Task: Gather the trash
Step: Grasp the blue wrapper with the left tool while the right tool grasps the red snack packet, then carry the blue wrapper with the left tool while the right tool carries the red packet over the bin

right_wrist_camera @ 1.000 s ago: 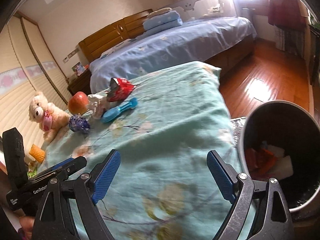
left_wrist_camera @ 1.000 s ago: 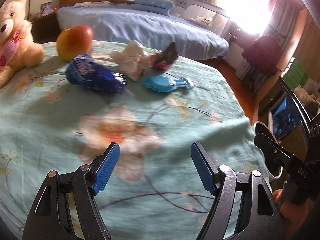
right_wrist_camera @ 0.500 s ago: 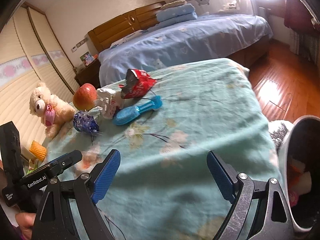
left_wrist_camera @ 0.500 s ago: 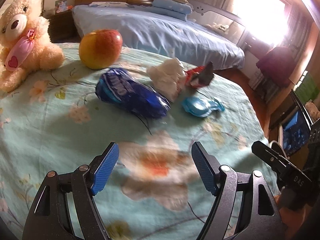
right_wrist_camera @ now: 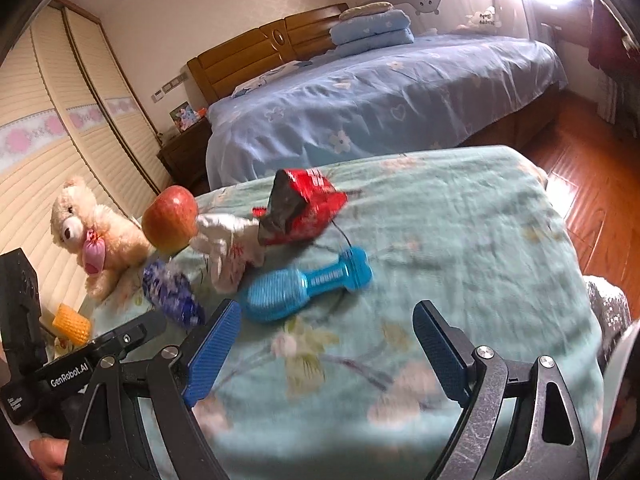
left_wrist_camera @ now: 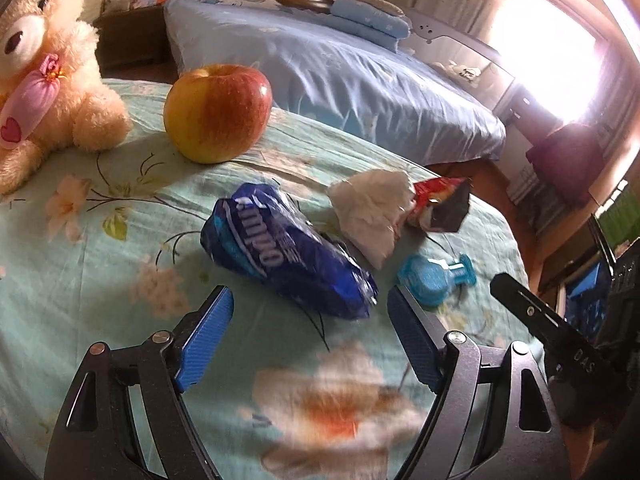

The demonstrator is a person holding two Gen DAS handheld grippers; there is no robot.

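Nearest target: crumpled dark-blue plastic snack wrapper point(left_wrist_camera: 286, 254), at the centre of the left wrist frame, lying on the pale green flowered bedspread point(left_wrist_camera: 100, 280).
Direction from tongs: the wrapper lies just ahead of the left gripper point(left_wrist_camera: 310, 322), with its near end roughly level with the fingertips and between their lines.
Long axis: runs from upper left to lower right of the left frame, slanted across the gap rather than along it; I judge a slight twist of the wrist would let the fingers close across its narrow side.
Left gripper state: spread wide, nothing between the blue pads.
Right gripper point(right_wrist_camera: 326, 340) state: likewise spread wide and empty.
Nearer hand: the left, by my reading; in the right frame the wrapper point(right_wrist_camera: 172, 294) sits off at mid left, beyond the left finger.
Other trash: white crumpled tissue point(left_wrist_camera: 372, 212) and red foil packet point(left_wrist_camera: 438, 206), right of centre and farther off.
Not trash, likely: red-yellow apple point(left_wrist_camera: 218, 118), cream teddy bear point(left_wrist_camera: 44, 80), blue plastic bottle-shaped toy point(right_wrist_camera: 304, 286).
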